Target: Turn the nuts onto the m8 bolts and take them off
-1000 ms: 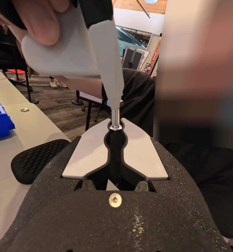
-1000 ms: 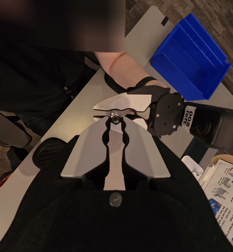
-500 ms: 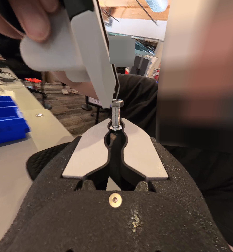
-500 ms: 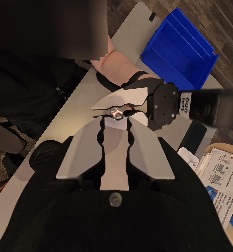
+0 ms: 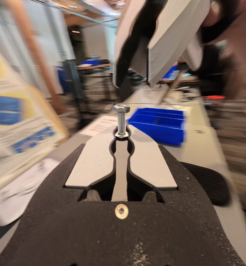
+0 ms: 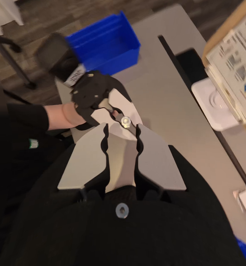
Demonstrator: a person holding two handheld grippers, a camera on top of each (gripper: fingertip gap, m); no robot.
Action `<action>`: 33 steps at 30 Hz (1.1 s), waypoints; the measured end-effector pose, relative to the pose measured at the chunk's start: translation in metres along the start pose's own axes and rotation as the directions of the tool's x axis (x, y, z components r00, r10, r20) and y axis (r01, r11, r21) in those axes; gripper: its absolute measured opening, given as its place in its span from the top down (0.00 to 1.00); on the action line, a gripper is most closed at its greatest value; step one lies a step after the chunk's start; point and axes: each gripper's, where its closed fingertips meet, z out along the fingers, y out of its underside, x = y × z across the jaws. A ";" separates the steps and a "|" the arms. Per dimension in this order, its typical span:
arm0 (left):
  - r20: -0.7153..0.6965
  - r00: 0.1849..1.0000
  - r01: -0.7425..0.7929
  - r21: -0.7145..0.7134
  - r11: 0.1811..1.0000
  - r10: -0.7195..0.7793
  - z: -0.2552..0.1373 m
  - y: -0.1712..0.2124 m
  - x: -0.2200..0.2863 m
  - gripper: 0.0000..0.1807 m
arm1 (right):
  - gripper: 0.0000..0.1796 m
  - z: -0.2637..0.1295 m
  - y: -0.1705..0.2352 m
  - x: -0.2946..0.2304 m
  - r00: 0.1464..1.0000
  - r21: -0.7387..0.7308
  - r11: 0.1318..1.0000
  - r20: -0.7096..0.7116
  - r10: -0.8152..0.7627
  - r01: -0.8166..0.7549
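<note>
My left gripper (image 5: 121, 133) is shut on a silver nut (image 5: 121, 135) at its fingertips. A silver M8 bolt (image 5: 121, 120) stands threaded in the nut, its hex head (image 5: 121, 108) up and free. My right gripper (image 5: 133, 82) hangs open above the bolt, clear of the head. In the right wrist view the open right gripper (image 6: 121, 127) looks straight down on the bolt head (image 6: 125, 120), which sits just past its fingertips, held by the left gripper (image 6: 130, 128). Both views are motion-blurred.
A blue bin (image 5: 158, 125) stands on the grey table (image 6: 162, 100) beyond the bolt; it also shows in the right wrist view (image 6: 105, 47). A board with instruction sheets (image 5: 18, 122) leans at the left. A black pad (image 5: 205, 184) lies at the right. A white block (image 6: 211, 103) sits by the board. About 6 centimeters separates my left fingertips from my right.
My right gripper has opened, let go of the bolt head and lifted away. My left gripper, still holding the nut and bolt, has swung round so it faces the blue bin.
</note>
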 end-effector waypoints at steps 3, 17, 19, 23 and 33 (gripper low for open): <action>0.154 0.986 -0.054 -0.031 0.998 0.058 0.000 0.004 -0.018 0.95 | 0.80 0.009 0.001 0.014 0.995 -0.029 0.997 -0.072 0.070 -0.072; 0.316 0.943 -0.080 -0.093 0.992 0.106 -0.004 0.012 -0.041 0.94 | 0.85 0.039 0.000 0.028 0.982 -0.122 0.981 -0.126 0.138 -0.153; 0.311 0.946 -0.073 -0.085 0.994 0.096 -0.004 0.011 -0.041 0.94 | 0.90 0.040 -0.002 0.027 0.985 -0.115 0.983 -0.115 0.129 -0.143; 0.295 0.951 -0.065 -0.087 0.994 0.088 -0.004 0.012 -0.040 0.94 | 0.92 0.040 -0.001 0.025 0.988 -0.131 0.984 -0.107 0.109 -0.123; -0.116 0.993 -0.026 -0.105 0.994 0.014 -0.010 0.011 0.010 0.94 | 0.92 0.027 0.019 -0.004 0.937 -0.213 0.912 0.074 -0.342 0.350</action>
